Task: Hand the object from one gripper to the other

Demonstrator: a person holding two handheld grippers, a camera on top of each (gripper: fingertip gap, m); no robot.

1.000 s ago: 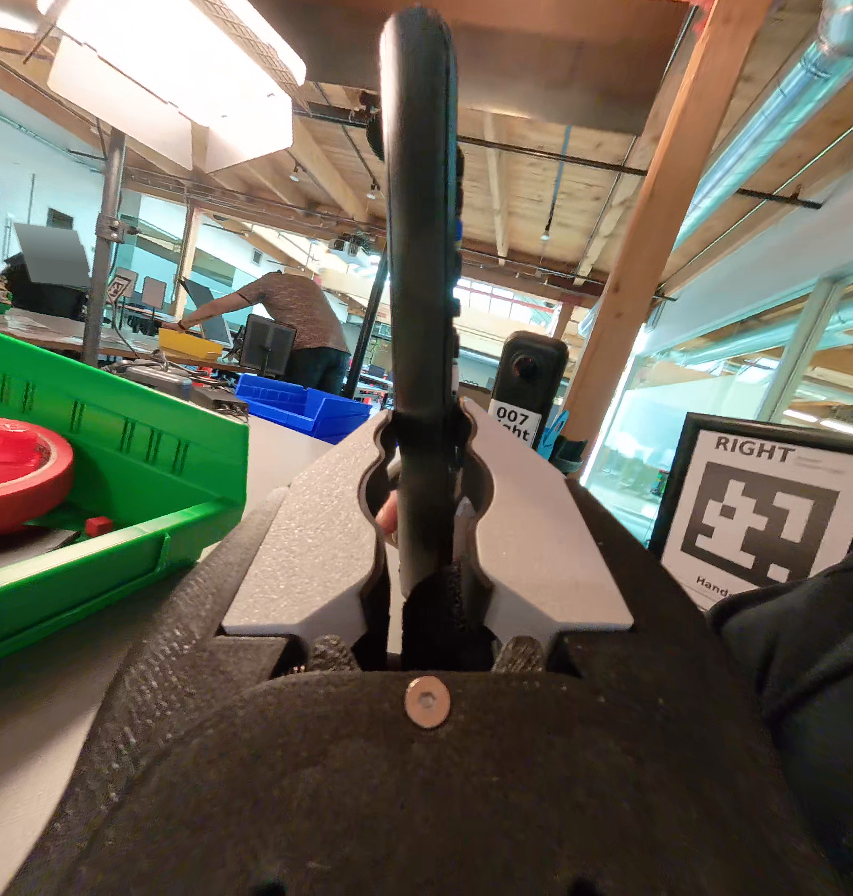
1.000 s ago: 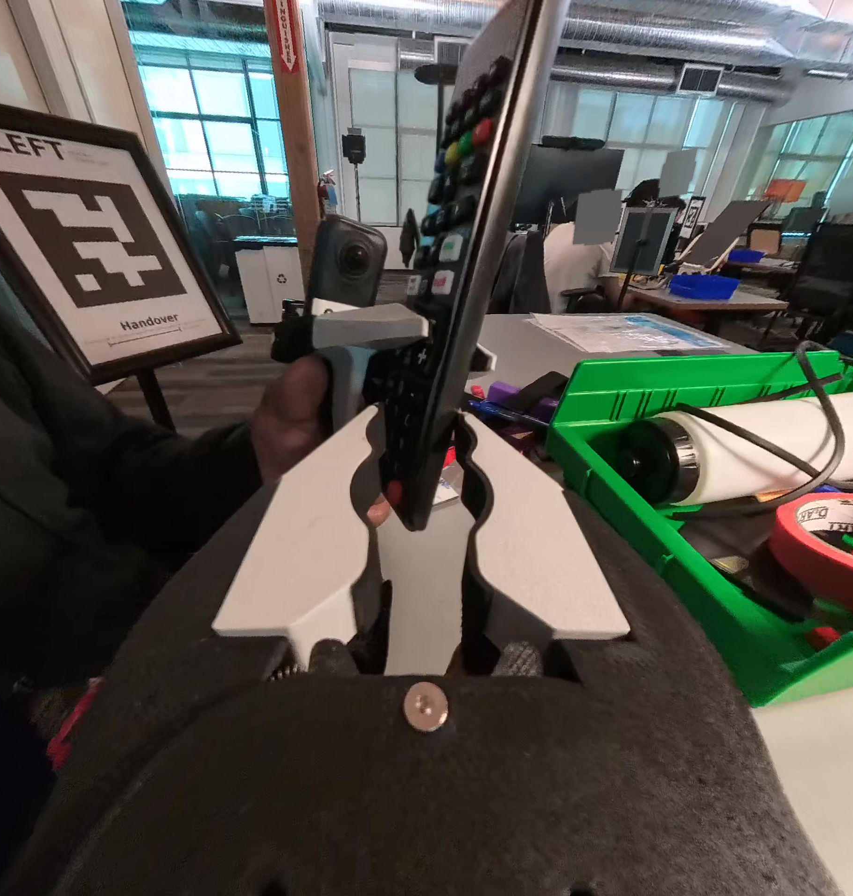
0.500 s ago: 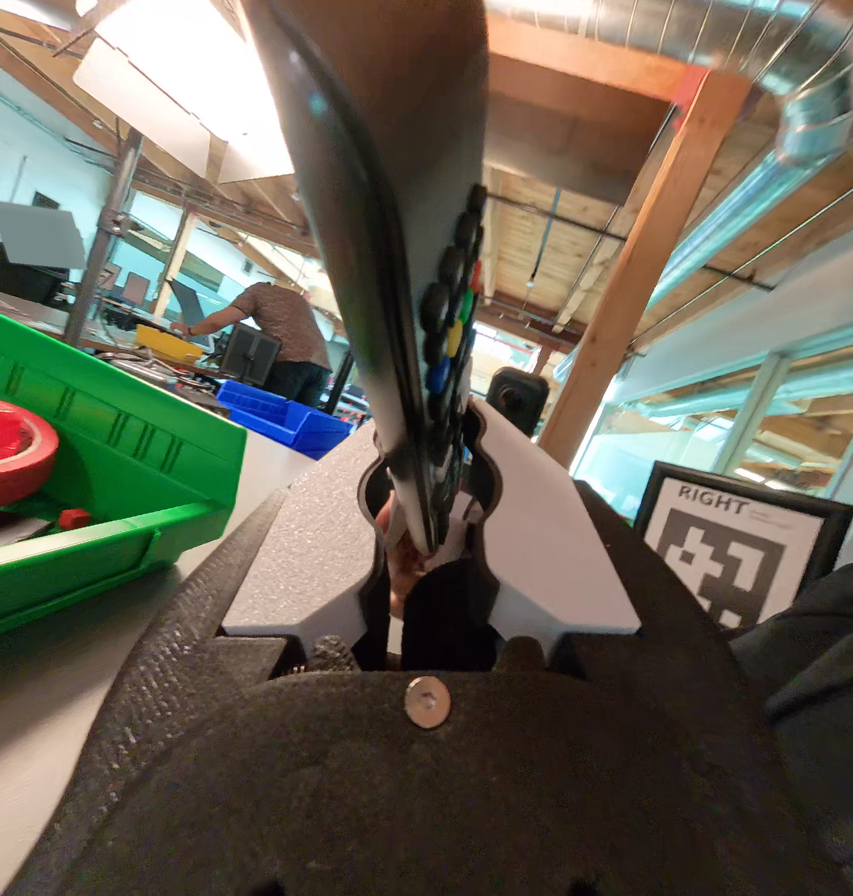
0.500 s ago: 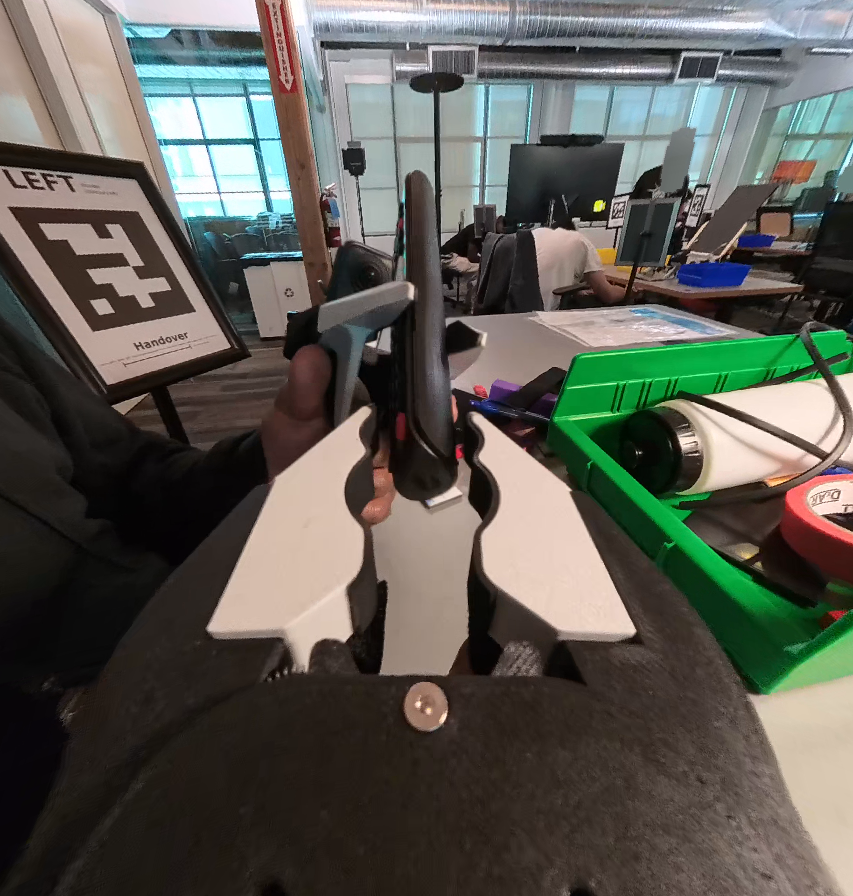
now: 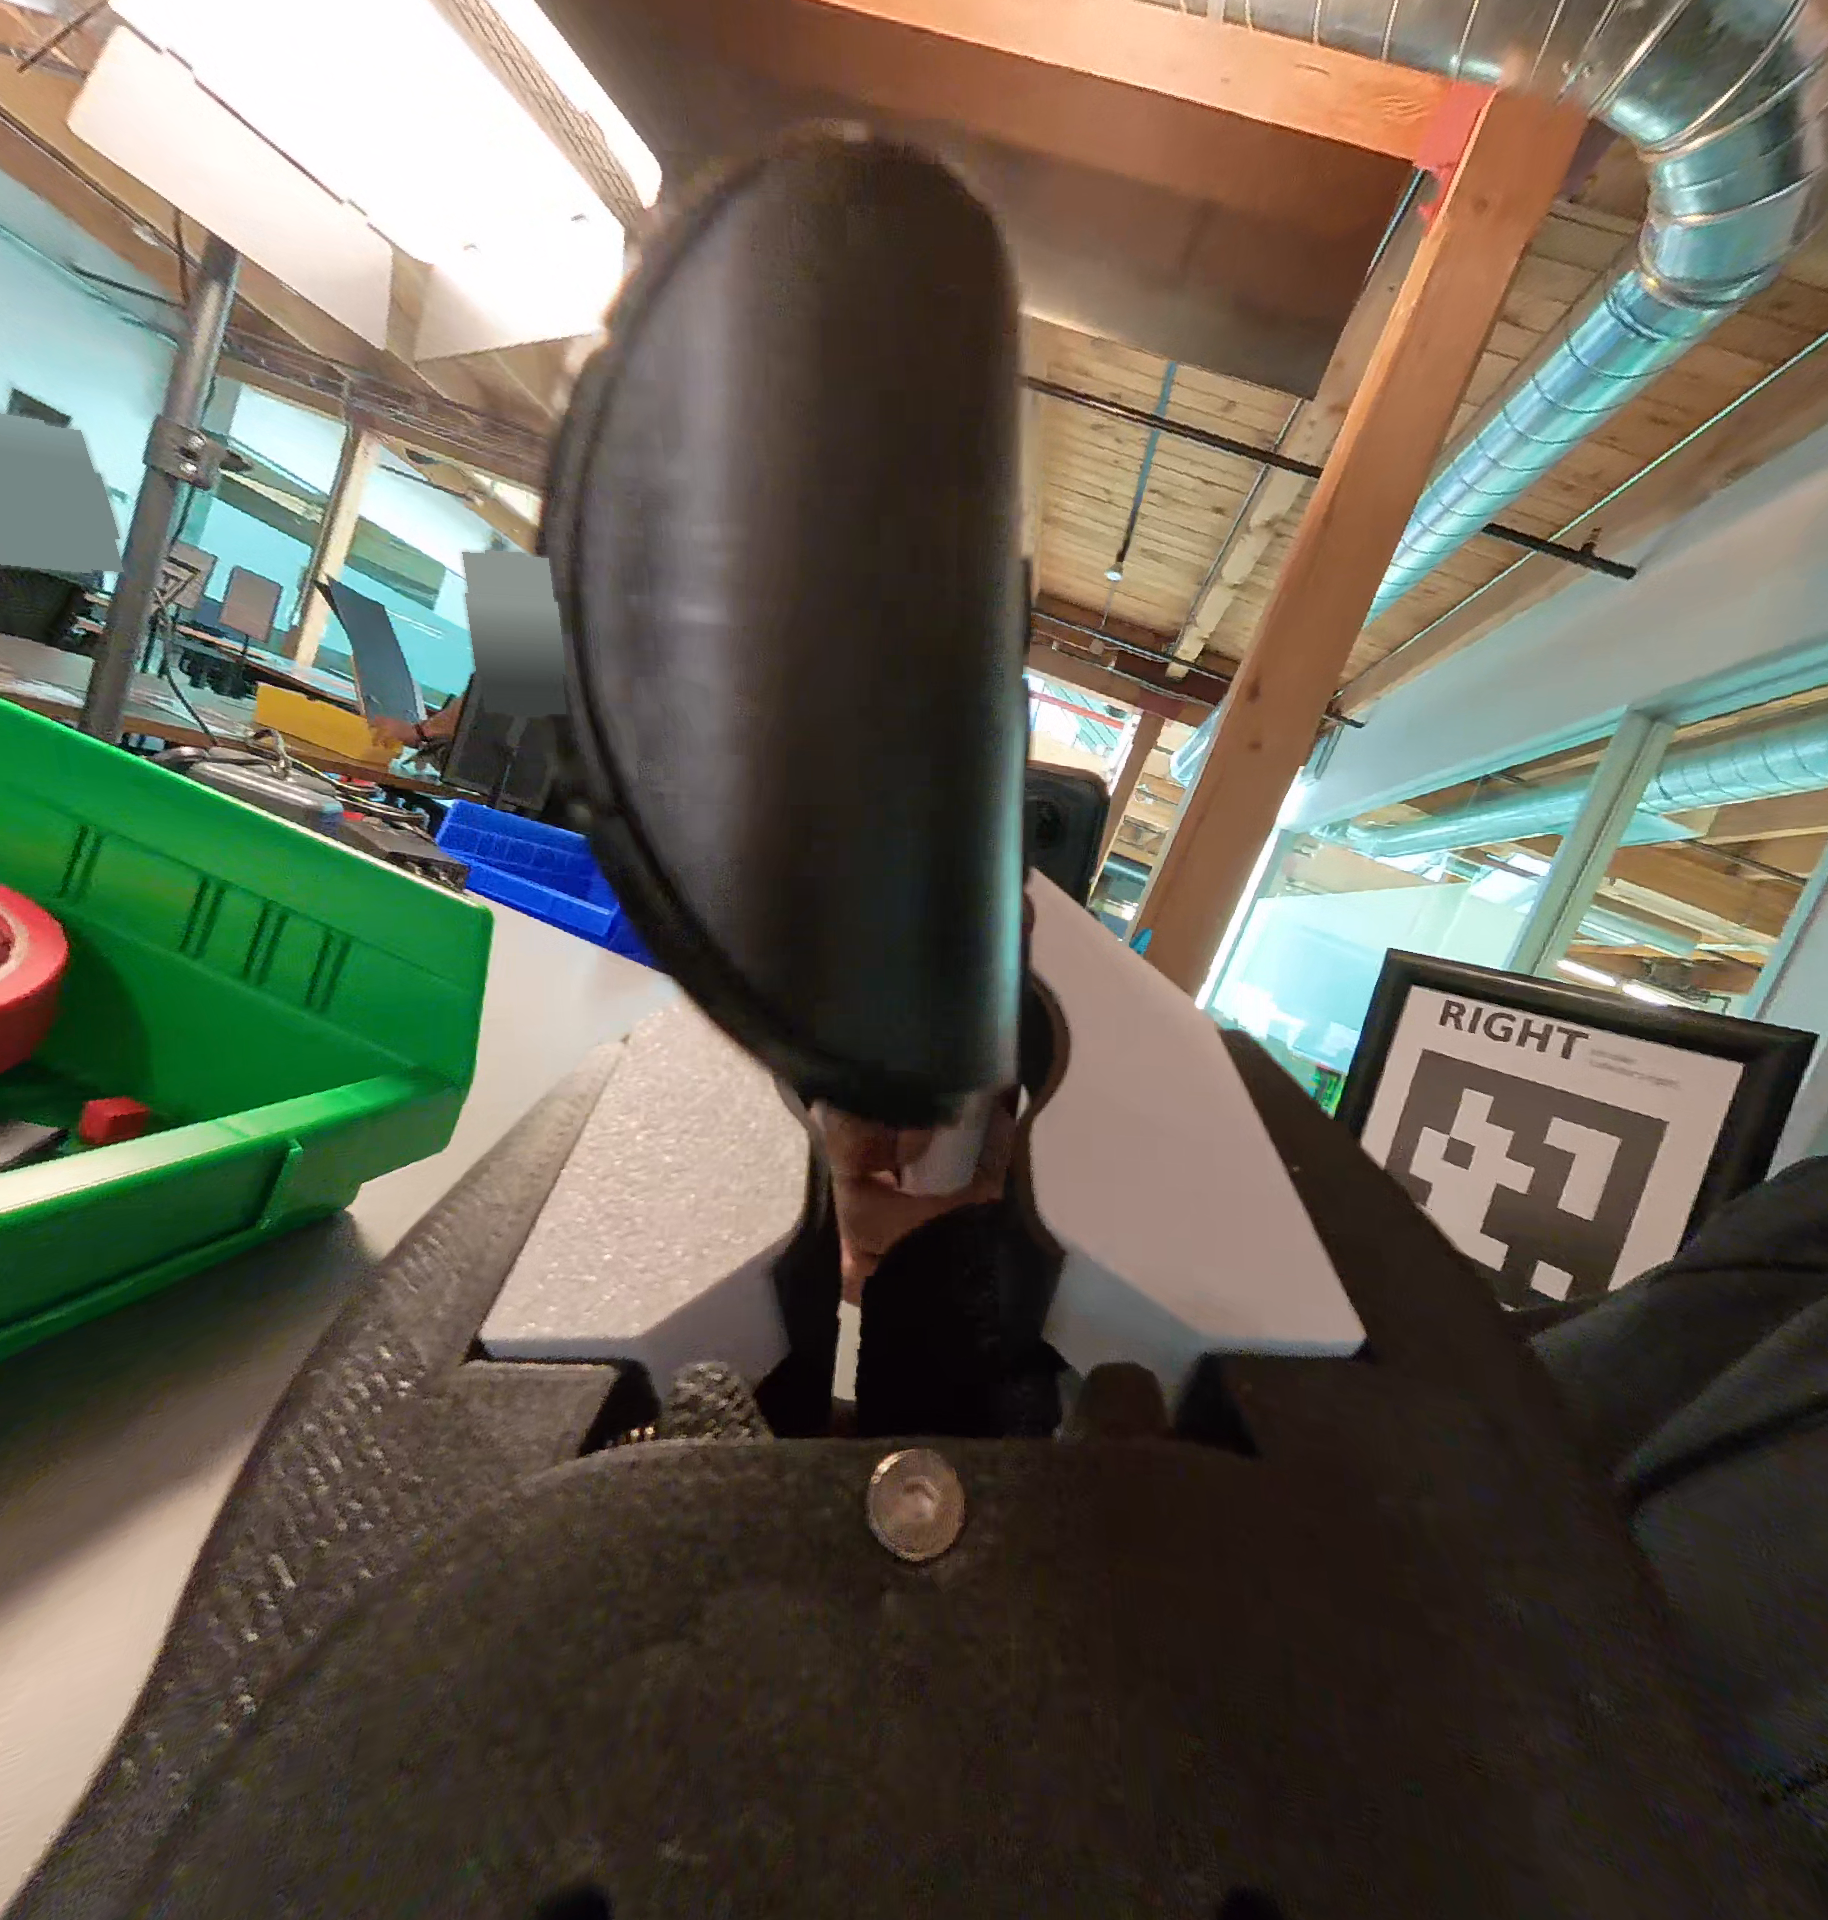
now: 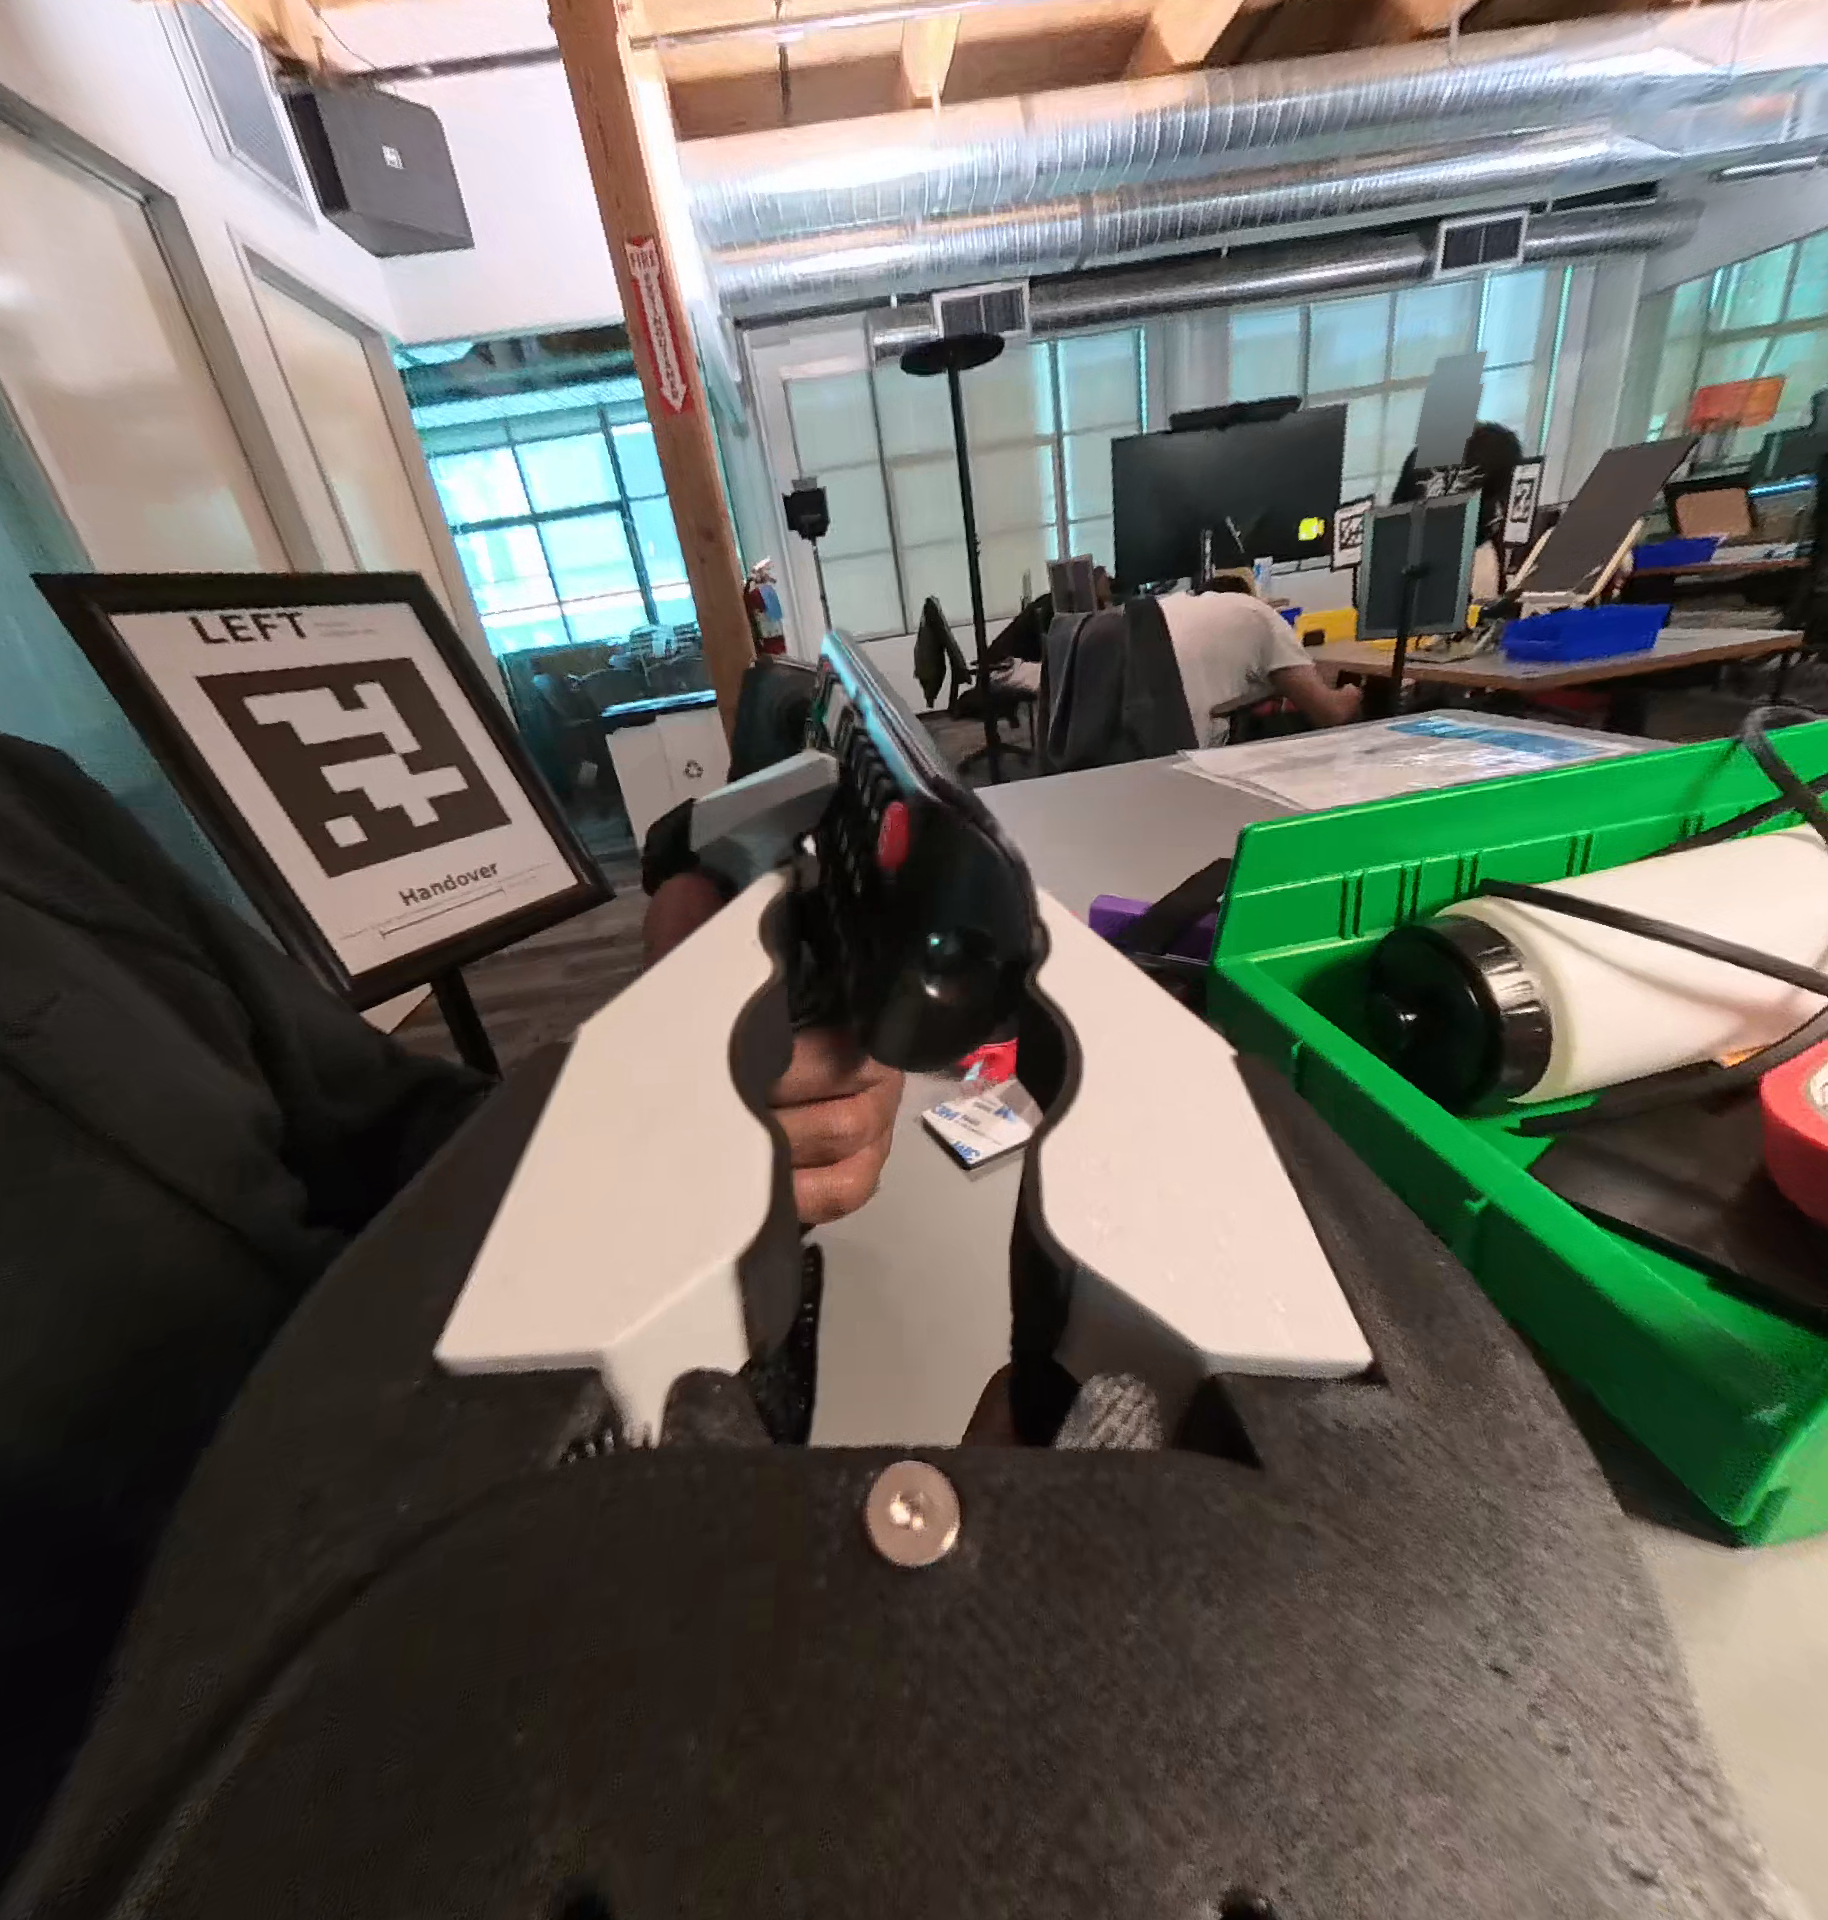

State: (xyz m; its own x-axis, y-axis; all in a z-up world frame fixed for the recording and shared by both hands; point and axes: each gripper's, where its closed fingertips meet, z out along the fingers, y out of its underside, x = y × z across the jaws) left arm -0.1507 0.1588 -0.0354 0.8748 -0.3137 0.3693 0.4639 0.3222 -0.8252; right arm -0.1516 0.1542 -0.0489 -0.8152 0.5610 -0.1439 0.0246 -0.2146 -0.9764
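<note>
Remote control (image 5: 796, 623), black and held up off the table (image 5: 110, 1507) just beside the green bin (image 5: 214, 987), sits between our two grippers. In the left wrist view its smooth back faces us, blurred and tilted. Its lower end is seated between the fingers of the left gripper (image 5: 920, 1060), which are drawn in close against it and grip it there.

From the right wrist view we see the button face of the remote (image 6: 889, 831) angled up and away from the bin (image 6: 1409, 935). Its rounded near end reaches in between the tips of the right gripper (image 6: 905, 935). That gripper's jaws stand well apart. The end lies close to the finger on the bin side, though we cannot tell whether it touches. A clear gap on the other side shows the hand (image 6: 832, 1122) that carries the left gripper.

Inside the bin we see a red tape roll (image 6: 1824, 1122) and a white cylinder with a dark cap (image 6: 1668, 935), with a black cable draped over it. A framed marker sign (image 6: 349, 769) stands on the far side of the grippers from the bin.
</note>
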